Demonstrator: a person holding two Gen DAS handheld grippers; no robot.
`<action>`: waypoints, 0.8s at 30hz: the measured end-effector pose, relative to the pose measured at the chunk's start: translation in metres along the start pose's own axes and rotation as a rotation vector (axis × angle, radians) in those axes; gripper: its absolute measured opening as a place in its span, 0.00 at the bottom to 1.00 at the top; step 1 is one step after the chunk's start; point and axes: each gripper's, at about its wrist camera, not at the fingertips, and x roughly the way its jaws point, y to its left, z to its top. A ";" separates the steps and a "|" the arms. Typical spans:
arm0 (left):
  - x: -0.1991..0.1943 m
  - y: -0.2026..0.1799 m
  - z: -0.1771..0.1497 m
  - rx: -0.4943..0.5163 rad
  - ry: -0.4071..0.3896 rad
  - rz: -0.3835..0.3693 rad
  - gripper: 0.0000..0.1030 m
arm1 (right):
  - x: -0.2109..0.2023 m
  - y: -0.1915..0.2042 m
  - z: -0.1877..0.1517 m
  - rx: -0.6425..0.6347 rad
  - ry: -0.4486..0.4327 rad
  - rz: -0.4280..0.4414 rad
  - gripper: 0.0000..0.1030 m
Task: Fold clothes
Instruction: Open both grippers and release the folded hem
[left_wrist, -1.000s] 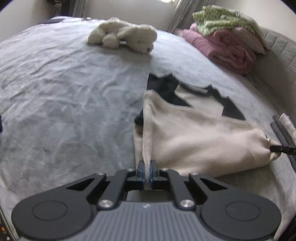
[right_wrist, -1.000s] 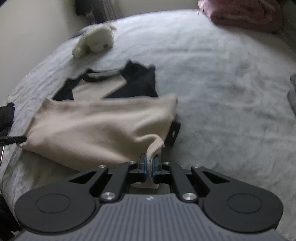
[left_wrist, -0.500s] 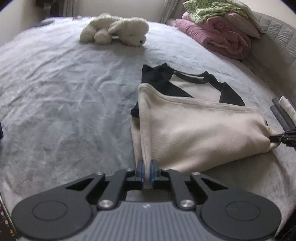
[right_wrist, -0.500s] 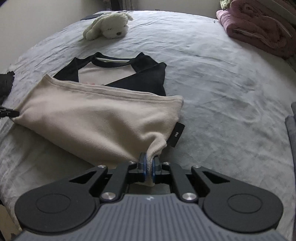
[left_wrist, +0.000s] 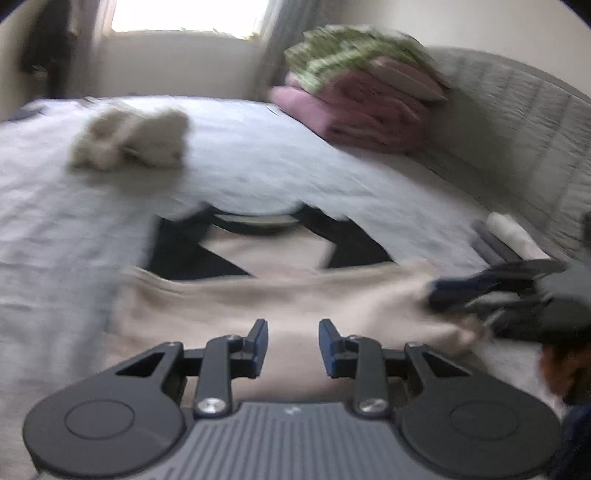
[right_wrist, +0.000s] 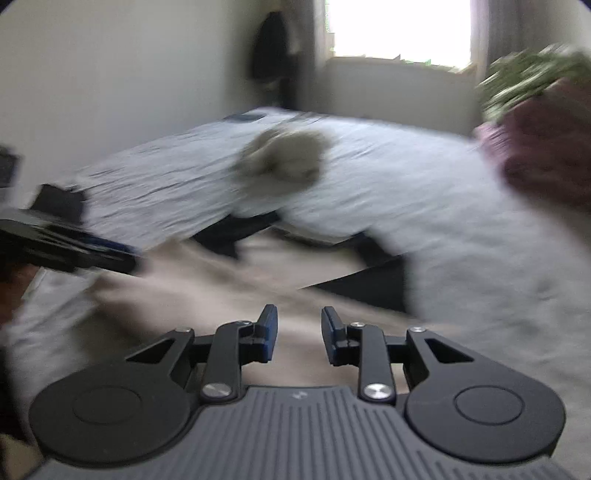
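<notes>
while both tongs (left_wrist: 293, 347) (right_wrist: 298, 334) are opening, nothing between, shirt (left_wrist: 280, 306) lies folded.

The shirt (left_wrist: 280, 306) lies on the bed (left_wrist: 258, 166), folded, its near half doubled over the far half. The left gripper (left_wrist: 293, 347) is at the shirt's near edge, the right gripper (right_wrist: 298, 336) at its right end. A plush toy (left_wrist: 129, 140) lies farther back on the bed, left of centre. Stacked blankets (left_wrist: 362, 96) sit at the far right. Rolled items (left_wrist: 509, 240) lie right of the shirt.
</notes>
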 end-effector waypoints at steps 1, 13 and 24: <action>0.008 -0.004 -0.003 0.010 0.013 0.004 0.30 | 0.010 0.008 -0.003 -0.028 0.020 0.011 0.29; 0.030 -0.006 -0.015 0.038 0.056 0.076 0.25 | 0.058 0.022 -0.014 -0.050 0.159 0.045 0.25; 0.039 0.004 -0.019 0.000 0.069 0.090 0.18 | 0.071 0.035 -0.014 -0.078 0.107 0.032 0.28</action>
